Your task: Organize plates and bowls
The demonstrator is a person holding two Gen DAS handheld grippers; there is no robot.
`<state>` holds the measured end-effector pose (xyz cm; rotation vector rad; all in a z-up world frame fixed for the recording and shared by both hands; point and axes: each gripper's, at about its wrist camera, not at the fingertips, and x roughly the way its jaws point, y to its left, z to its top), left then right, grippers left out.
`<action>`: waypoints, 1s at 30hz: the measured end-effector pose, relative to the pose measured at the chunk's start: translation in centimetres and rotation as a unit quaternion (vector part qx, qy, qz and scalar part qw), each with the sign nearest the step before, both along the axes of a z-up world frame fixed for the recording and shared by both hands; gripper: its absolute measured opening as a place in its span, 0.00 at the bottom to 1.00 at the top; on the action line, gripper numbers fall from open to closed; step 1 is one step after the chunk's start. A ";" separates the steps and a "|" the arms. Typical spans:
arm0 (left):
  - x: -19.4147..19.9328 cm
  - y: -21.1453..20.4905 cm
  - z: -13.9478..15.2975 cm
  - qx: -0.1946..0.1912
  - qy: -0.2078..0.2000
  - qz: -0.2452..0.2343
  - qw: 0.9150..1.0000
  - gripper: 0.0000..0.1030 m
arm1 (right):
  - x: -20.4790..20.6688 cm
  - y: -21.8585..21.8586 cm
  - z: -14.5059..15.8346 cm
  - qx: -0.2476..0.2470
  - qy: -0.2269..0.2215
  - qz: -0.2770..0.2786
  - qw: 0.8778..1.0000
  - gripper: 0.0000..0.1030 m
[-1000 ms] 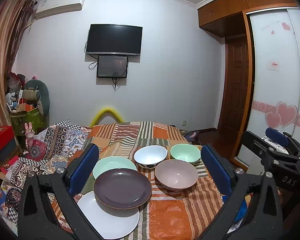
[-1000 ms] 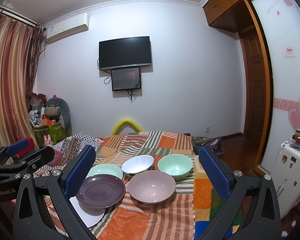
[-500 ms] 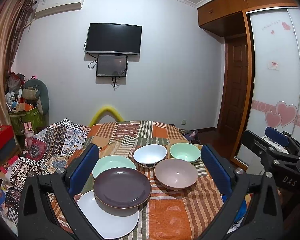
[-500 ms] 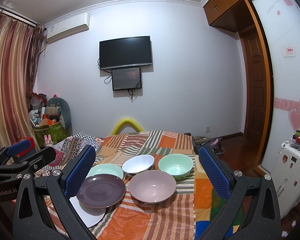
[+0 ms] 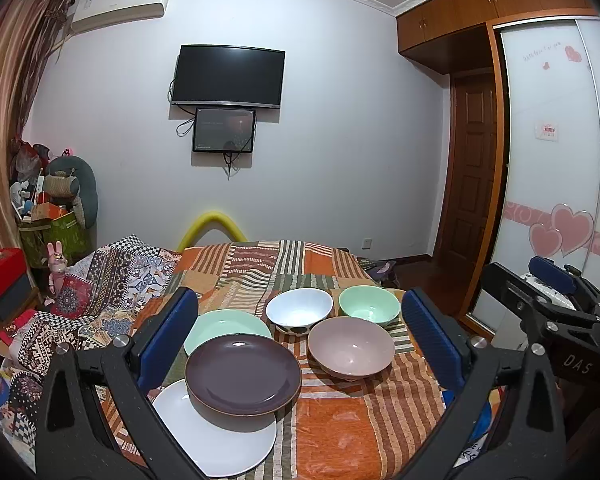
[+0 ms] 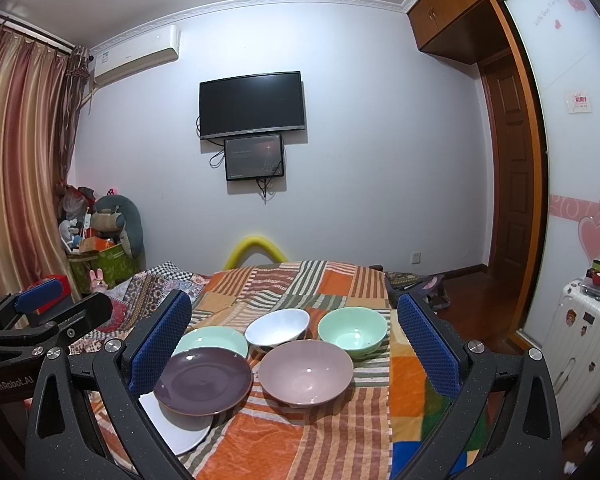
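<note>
Striped blanket [image 5: 340, 432] lies bare beside the brown plate [image 5: 242, 376]; both grippers, left gripper [image 5: 300, 344] and right gripper [image 6: 296, 344], spread wide around the dishes, holding nothing.

side-by-side wrist views, both facing dishes [image 5: 243, 377]

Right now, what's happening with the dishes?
Both tools open, empty. Purple plate overlaps white plate. Three bowls loose, pink bowl nearest. Nothing blocking.

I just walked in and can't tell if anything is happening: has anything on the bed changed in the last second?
Nothing visibly changed. Both tongs, left and right, hang open above the blanket, holding nothing, and the plates and bowls lie where they were, the purple plate overlapping the white plate.
</note>
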<state>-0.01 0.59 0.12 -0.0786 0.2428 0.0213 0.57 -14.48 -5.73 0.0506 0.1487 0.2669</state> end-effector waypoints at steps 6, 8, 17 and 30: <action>0.4 0.4 -0.3 -0.009 0.010 -0.007 1.000 1.00 | 0.0 0.4 -0.4 0.002 0.004 0.002 1.000 1.00; 0.7 0.7 -0.7 -0.015 0.020 -0.015 1.000 1.00 | 0.2 0.5 -0.6 0.003 0.008 0.003 1.000 1.00; 2.9 2.8 -3.6 -0.054 0.092 -0.039 0.994 1.00 | 2.0 1.5 -2.5 -0.008 0.055 0.017 0.998 1.00; 6.6 8.5 -9.3 -0.072 0.186 0.048 0.979 0.78 | 5.3 3.9 -6.3 -0.035 0.146 0.066 0.986 1.00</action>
